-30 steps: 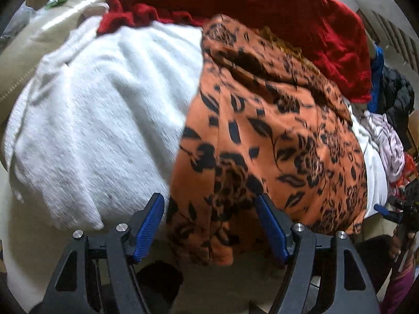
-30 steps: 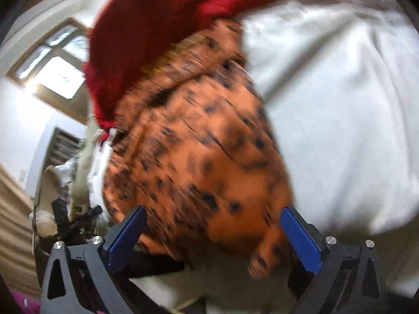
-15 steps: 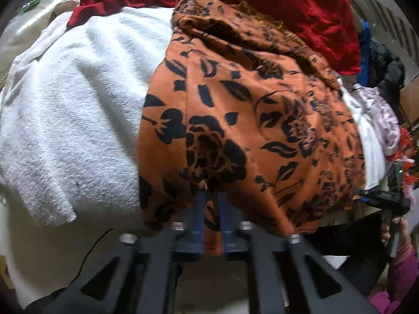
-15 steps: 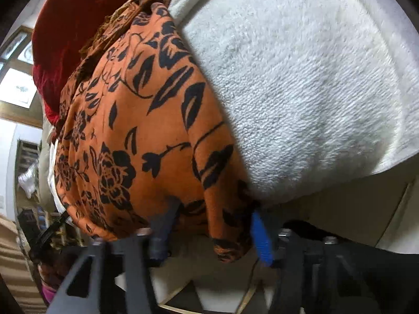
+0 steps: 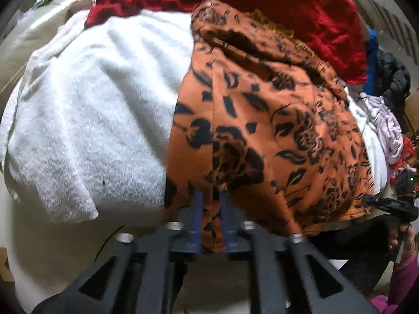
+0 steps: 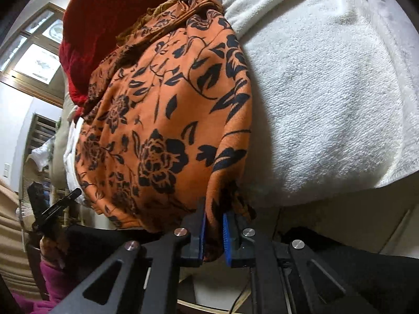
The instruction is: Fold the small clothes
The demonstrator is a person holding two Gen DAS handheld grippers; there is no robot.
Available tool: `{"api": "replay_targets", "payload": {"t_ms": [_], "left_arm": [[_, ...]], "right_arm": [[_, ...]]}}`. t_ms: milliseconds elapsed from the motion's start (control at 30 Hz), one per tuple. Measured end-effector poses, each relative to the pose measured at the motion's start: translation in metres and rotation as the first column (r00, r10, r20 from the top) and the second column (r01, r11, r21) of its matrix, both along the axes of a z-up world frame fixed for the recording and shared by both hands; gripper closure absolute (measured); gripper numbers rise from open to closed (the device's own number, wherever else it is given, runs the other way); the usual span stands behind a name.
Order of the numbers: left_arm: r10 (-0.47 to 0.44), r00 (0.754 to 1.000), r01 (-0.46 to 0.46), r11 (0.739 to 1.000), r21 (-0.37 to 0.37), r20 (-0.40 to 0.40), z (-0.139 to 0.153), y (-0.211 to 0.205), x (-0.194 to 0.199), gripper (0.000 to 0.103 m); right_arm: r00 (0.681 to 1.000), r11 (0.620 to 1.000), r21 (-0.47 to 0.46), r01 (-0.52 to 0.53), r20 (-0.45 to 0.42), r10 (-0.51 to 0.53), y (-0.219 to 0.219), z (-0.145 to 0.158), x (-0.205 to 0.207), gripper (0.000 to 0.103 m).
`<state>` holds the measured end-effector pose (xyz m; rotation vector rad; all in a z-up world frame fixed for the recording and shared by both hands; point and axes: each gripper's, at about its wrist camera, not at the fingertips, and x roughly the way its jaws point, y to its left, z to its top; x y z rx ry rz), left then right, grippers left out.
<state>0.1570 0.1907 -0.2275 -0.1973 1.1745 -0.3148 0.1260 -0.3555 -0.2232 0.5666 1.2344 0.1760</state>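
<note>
Heaped laundry fills my view: a white terry towel (image 5: 86,120), a dark red knit garment (image 5: 262,2) behind it, and an orange cloth with black flowers (image 5: 262,136) draped between. My left gripper (image 5: 210,209) is opening, the cloth's lower hem between its blue pads. My right gripper (image 6: 213,225) is clamped on that hem near the towel's edge.

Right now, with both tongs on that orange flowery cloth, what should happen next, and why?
Probably lift the orange cloth clear of the white towel. The right tongs pinch its hem; the left tongs, hem between them, are opening, so should re-close first.
</note>
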Motion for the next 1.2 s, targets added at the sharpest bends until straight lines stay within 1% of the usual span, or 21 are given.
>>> {"api": "replay_targets", "payload": {"t_ms": [33,67,100,200,233,267,333,400,433,467,533,567,633,700,733,800,867,933,1033,1100,1200], "left_arm": [[-0.012,1.0,0.012,1.0,0.005,-0.019,-0.003,-0.003,-0.001,0.042],[-0.018,1.0,0.018,1.0,0.006,-0.021,-0.005,-0.004,-0.002,0.034],[-0.023,1.0,0.023,1.0,-0.004,-0.019,-0.007,-0.006,-0.004,0.034],[-0.01,0.998,0.003,0.995,-0.095,-0.07,-0.02,-0.002,-0.007,0.034],[-0.002,0.996,-0.006,0.995,-0.102,-0.084,-0.024,-0.001,-0.008,0.034],[0.006,0.996,-0.014,0.996,-0.09,-0.091,-0.027,-0.001,-0.008,0.034],[0.04,0.995,-0.043,0.999,-0.029,-0.087,-0.032,0.0,-0.009,0.034],[0.06,0.994,-0.064,0.997,-0.035,-0.095,-0.037,0.003,-0.009,0.035],[0.061,0.993,-0.064,0.998,-0.025,-0.097,-0.04,0.002,-0.009,0.038],[0.064,0.994,-0.064,0.998,-0.001,-0.094,-0.041,0.001,-0.009,0.047],[0.062,0.995,-0.058,0.997,0.044,-0.079,-0.041,-0.006,-0.009,0.049],[0.058,0.996,-0.053,0.997,0.061,-0.07,-0.041,-0.009,-0.01,0.053],[0.061,0.996,-0.056,0.996,0.076,-0.06,-0.04,-0.014,-0.01,0.058],[0.056,0.998,-0.052,0.995,0.09,-0.043,-0.037,-0.018,-0.014,0.07],[0.043,0.999,-0.04,0.993,0.111,-0.024,-0.034,-0.024,-0.016,0.075],[0.015,1.0,-0.018,0.985,0.174,0.015,-0.029,-0.044,-0.02,0.089],[-0.005,0.999,-0.007,0.97,0.241,0.049,-0.025,-0.06,-0.026,0.092],[-0.018,0.997,-0.002,0.96,0.281,0.069,-0.022,-0.069,-0.029,0.093],[-0.034,0.996,0.006,0.948,0.319,0.084,-0.018,-0.08,-0.036,0.095],[-0.045,0.995,0.012,0.943,0.334,0.094,-0.012,-0.087,-0.042,0.095],[-0.065,0.992,0.023,0.937,0.348,0.108,0.006,-0.083,-0.045,0.095]], "right_arm": [[1.0,1.0,0.012,0.004,0.006,-0.004,-0.002,0.001,0.0,0.092],[1.0,0.999,0.037,0.007,0.021,-0.008,-0.001,0.003,-0.001,0.092],[0.999,0.998,0.065,0.009,0.037,-0.011,0.0,0.005,-0.001,0.092],[0.998,0.997,0.072,-0.005,0.057,0.001,0.0,0.011,0.004,0.092],[0.998,0.997,0.078,-0.012,0.06,0.007,0.001,0.013,0.006,0.092],[0.998,0.996,0.082,-0.015,0.061,0.01,0.003,0.013,0.007,0.092],[0.998,0.996,0.088,-0.021,0.066,0.015,0.006,0.013,0.011,0.092],[0.997,0.995,0.095,-0.022,0.069,0.015,0.008,0.012,0.012,0.092],[0.998,0.995,0.099,-0.021,0.069,0.014,0.009,0.011,0.013,0.092],[0.998,0.995,0.101,-0.019,0.068,0.012,0.009,0.009,0.013,0.092],[0.998,0.994,0.109,-0.01,0.062,0.003,0.009,0.005,0.014,0.092],[0.998,0.994,0.112,-0.006,0.061,0.0,0.007,0.003,0.014,0.092],[0.998,0.994,0.105,-0.005,0.064,-0.002,0.008,0.003,0.014,0.092],[0.998,0.995,0.094,-0.012,0.069,0.006,0.01,0.005,0.014,0.092],[0.997,0.996,0.087,-0.018,0.073,0.012,0.012,0.006,0.015,0.092],[0.997,0.997,0.075,-0.025,0.077,0.019,0.014,0.008,0.015,0.092],[0.997,0.997,0.071,-0.03,0.08,0.025,0.016,0.011,0.015,0.092],[0.996,0.997,0.065,-0.031,0.085,0.026,0.016,0.014,0.014,0.092],[0.995,0.997,0.065,-0.034,0.094,0.027,0.016,0.02,0.012,0.092],[0.994,0.995,0.092,-0.033,0.102,0.024,0.015,0.024,0.011,0.092],[0.991,0.991,0.124,-0.046,0.133,0.029,0.018,0.036,0.011,0.092]]}}
